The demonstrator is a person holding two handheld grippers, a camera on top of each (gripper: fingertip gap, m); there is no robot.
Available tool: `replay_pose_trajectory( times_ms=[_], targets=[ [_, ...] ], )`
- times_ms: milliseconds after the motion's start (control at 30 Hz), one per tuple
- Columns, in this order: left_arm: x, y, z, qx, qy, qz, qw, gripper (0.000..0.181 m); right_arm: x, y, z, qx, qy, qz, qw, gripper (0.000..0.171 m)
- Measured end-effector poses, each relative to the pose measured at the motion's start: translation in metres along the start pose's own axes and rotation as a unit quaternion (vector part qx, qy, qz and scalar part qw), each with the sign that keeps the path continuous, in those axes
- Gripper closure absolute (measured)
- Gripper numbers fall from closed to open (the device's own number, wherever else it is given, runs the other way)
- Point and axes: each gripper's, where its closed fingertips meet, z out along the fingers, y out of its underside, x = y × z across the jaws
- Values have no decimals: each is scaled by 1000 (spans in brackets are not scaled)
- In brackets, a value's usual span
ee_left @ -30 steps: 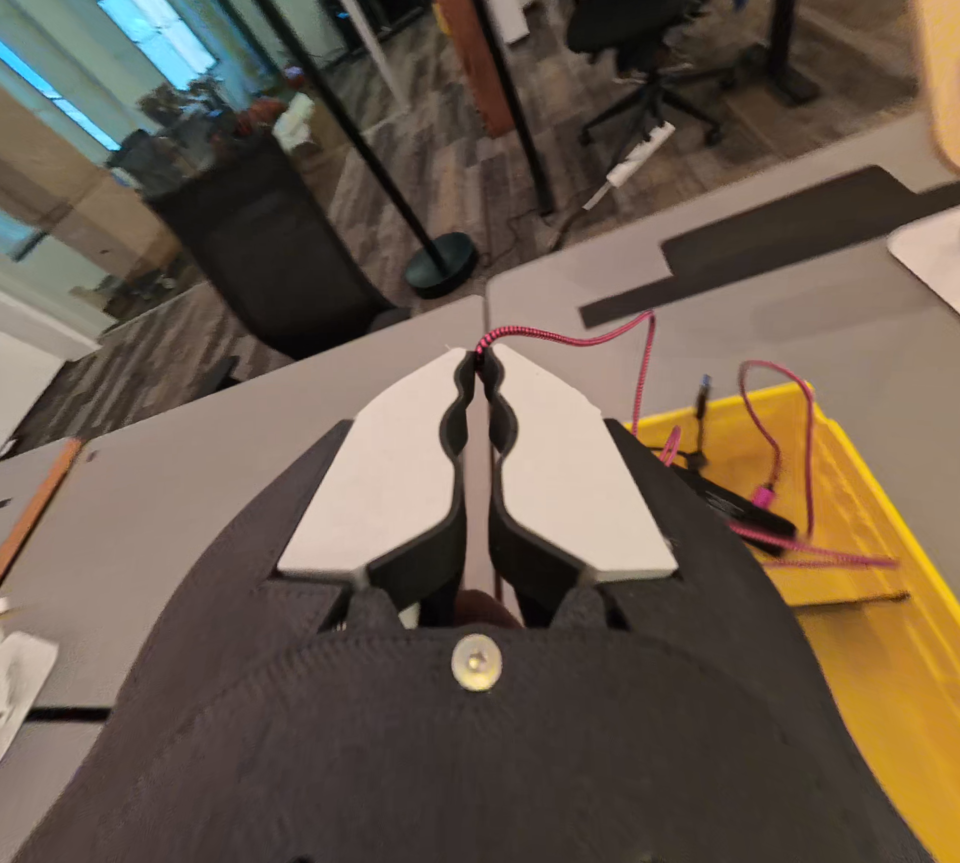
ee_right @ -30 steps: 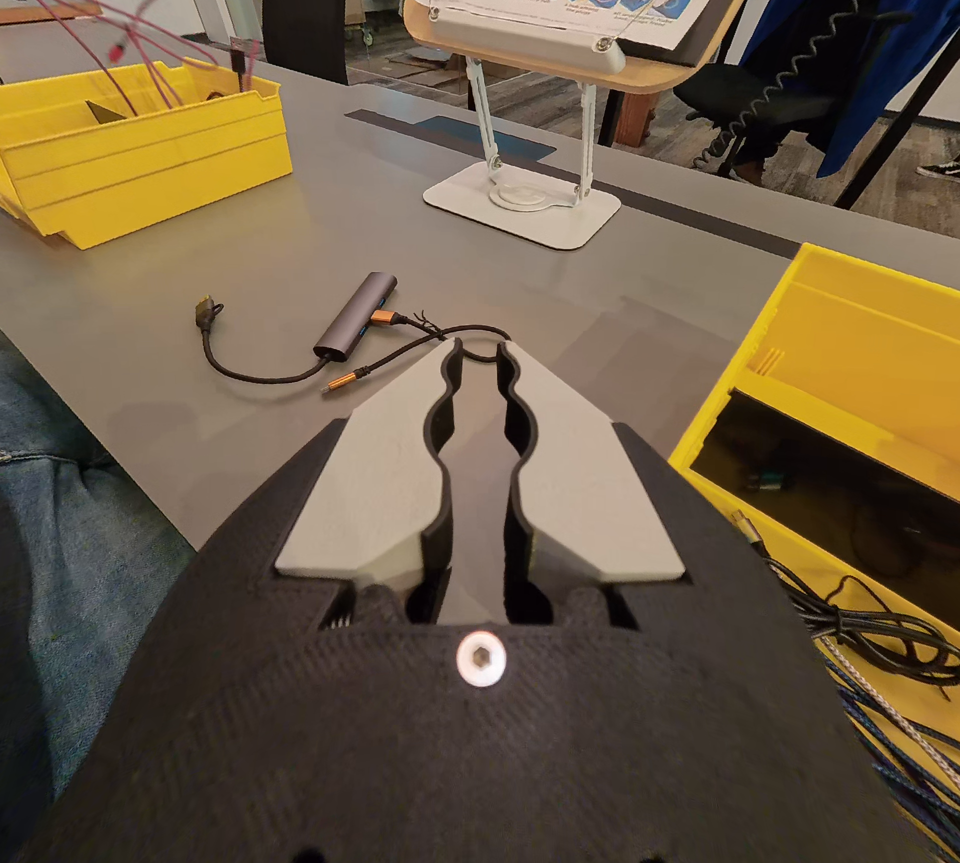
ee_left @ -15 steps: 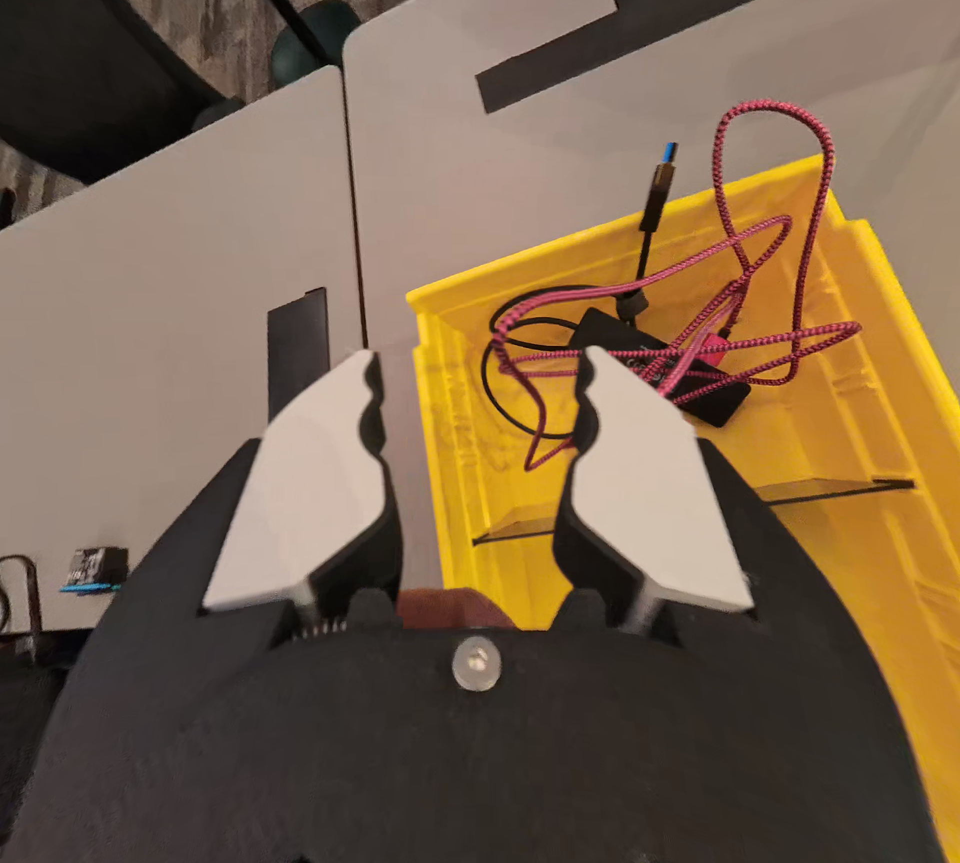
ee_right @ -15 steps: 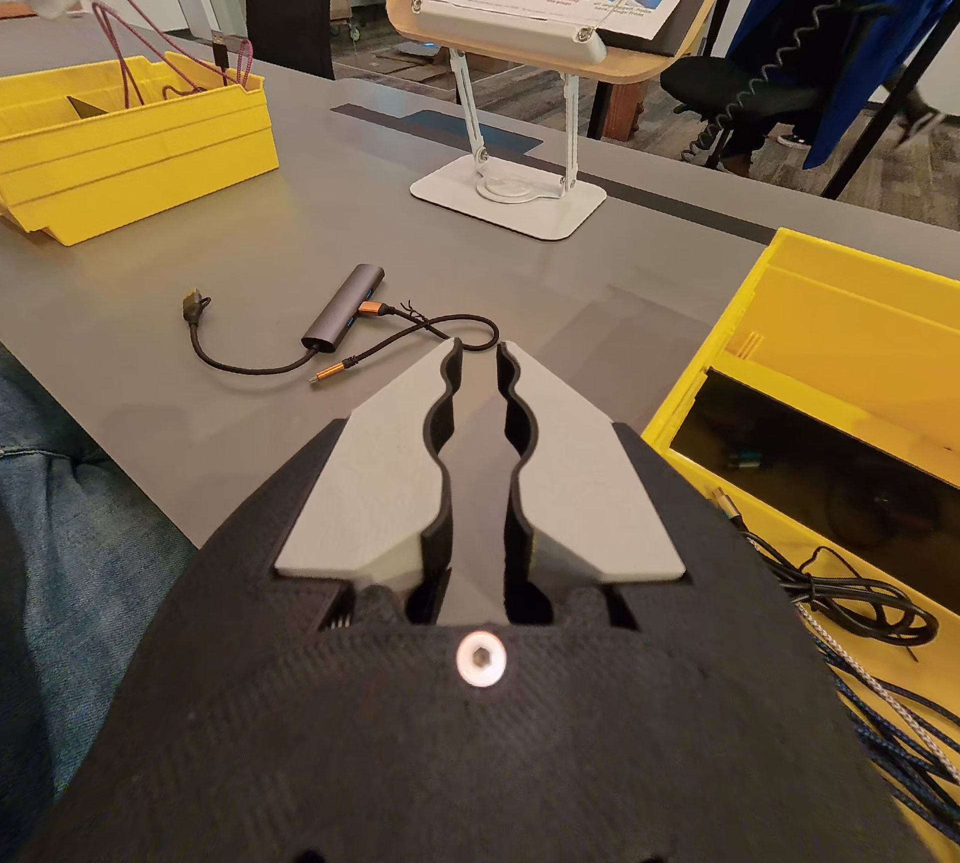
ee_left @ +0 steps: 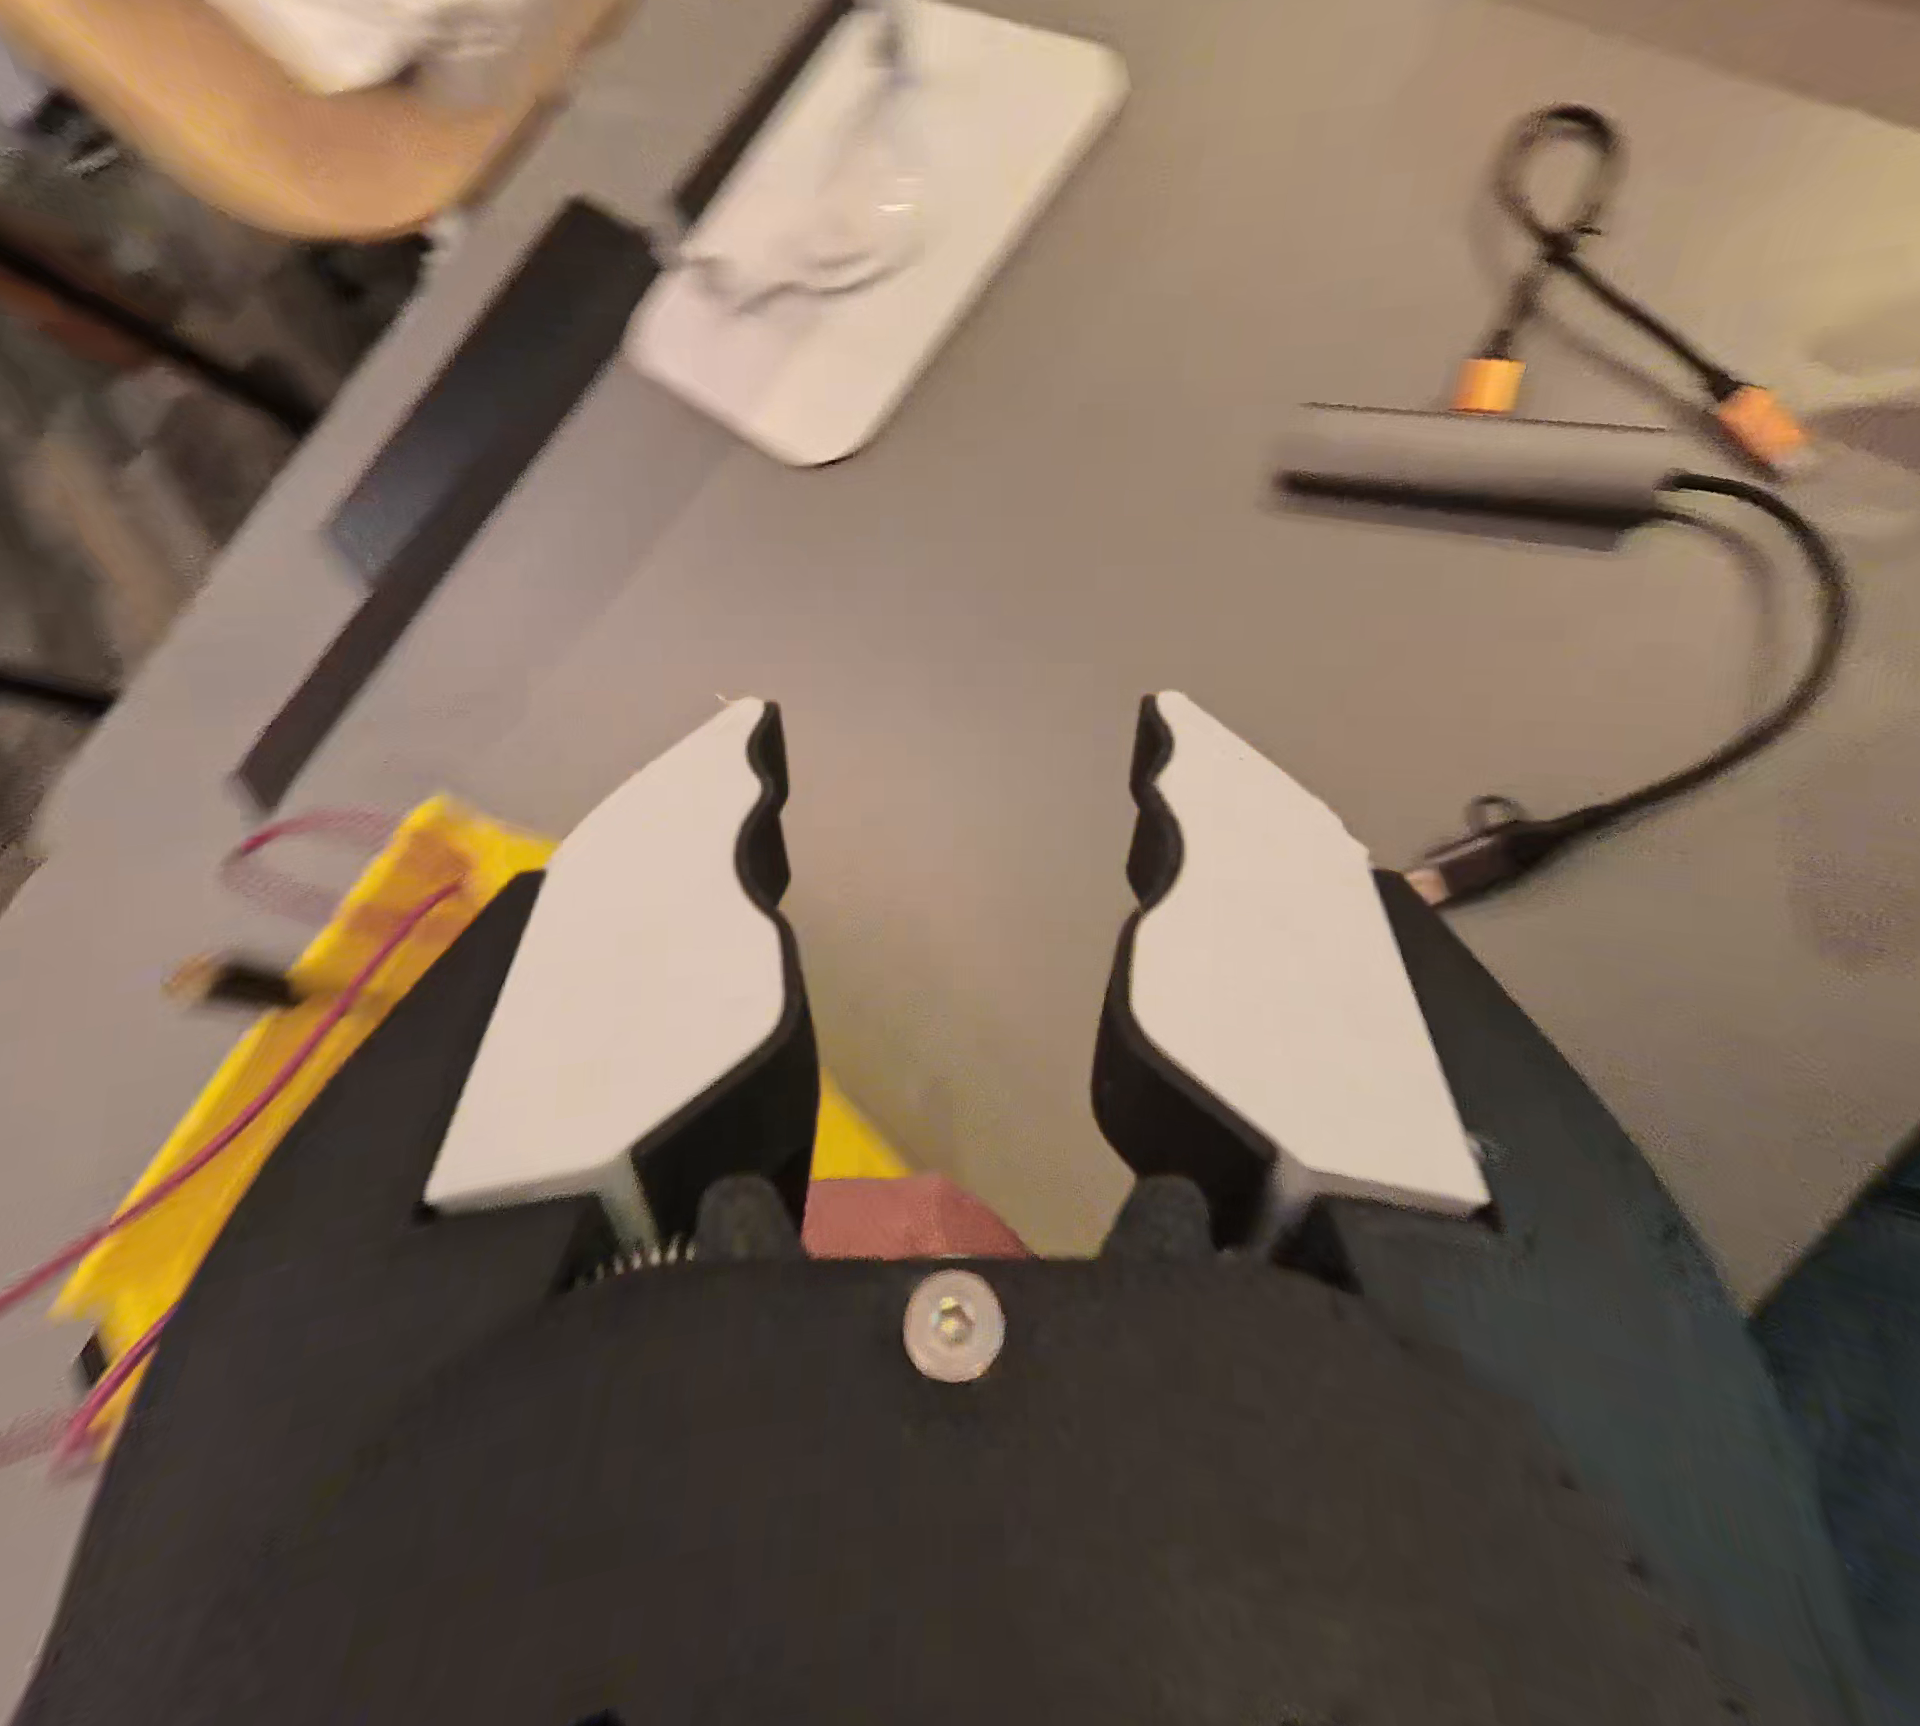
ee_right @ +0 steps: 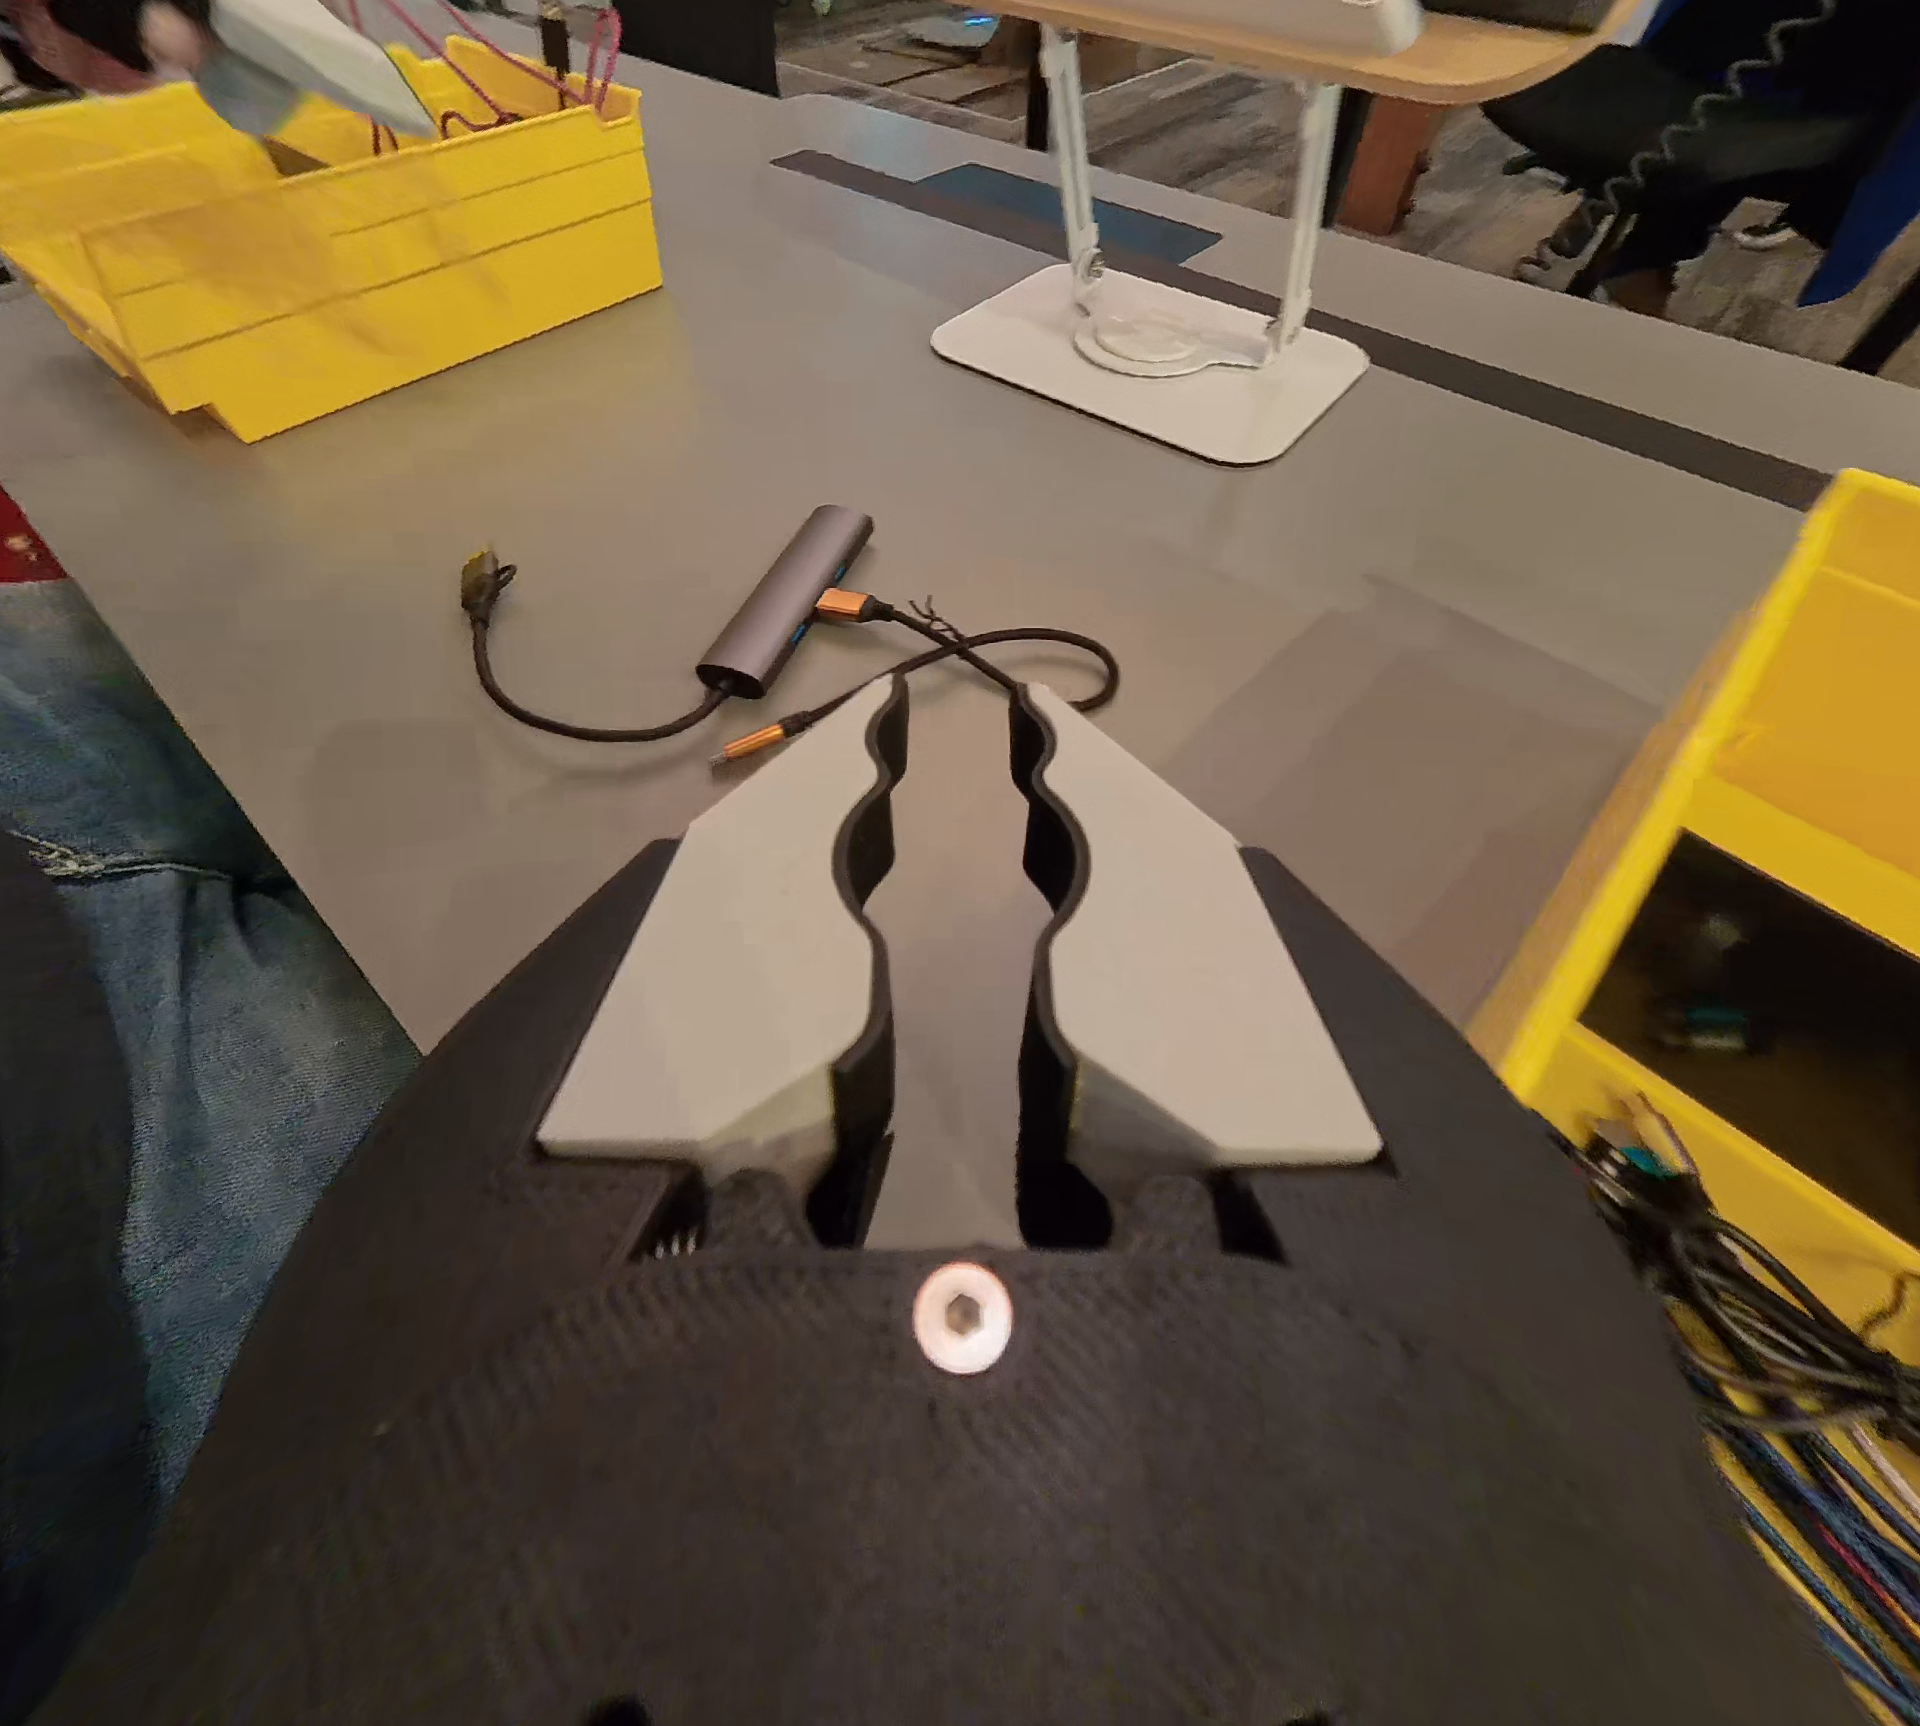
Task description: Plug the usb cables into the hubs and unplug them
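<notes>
Here, on a grey surface, a slim grey USB hub lies between two yellow bins, its own black lead curling away to a loose plug. A short black cable with orange connectors has one end seated in the hub's side, while its other orange plug rests free on the surface just beside the hub. The left tongs hang spread wide and empty above the surface, next to the left yellow bin, where a pink braided cable trails over the rim; that view is blurred, so finer detail there cannot be made out. The right tongs are held low near the surface edge, jaws parted by a narrow gap and gripping nothing, pointing toward the hub and the loop of cable. A second yellow bin at the right holds a tangle of dark cables. A white stand carrying an instruction sheet sits behind the work area. Judging by the layout, the step in hand looks like a turn toward the hub on the surface, either to seat the free orange plug or to pull the seated one. The next move would likely call for one pair of tongs to steady the hub body while the other closes squarely on a connector shell and travels straight along the port's axis, since a light hub may slide.
</notes>
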Motion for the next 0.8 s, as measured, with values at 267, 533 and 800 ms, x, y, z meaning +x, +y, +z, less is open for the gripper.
replay_pose_trajectory(
  times_ms=[267,533,800],
  targets=[
    [146,-11,114,-52,173,87,980,63,-33,5,53,-38,-73,-46,996,147],
    [172,-2,158,-82,202,51,975,55,-42,41,131,-153,-160,-150,964,128],
    [170,-5,160,-49,213,61,974,65,-47,57,164,-177,-208,-190,943,132]
  ],
)
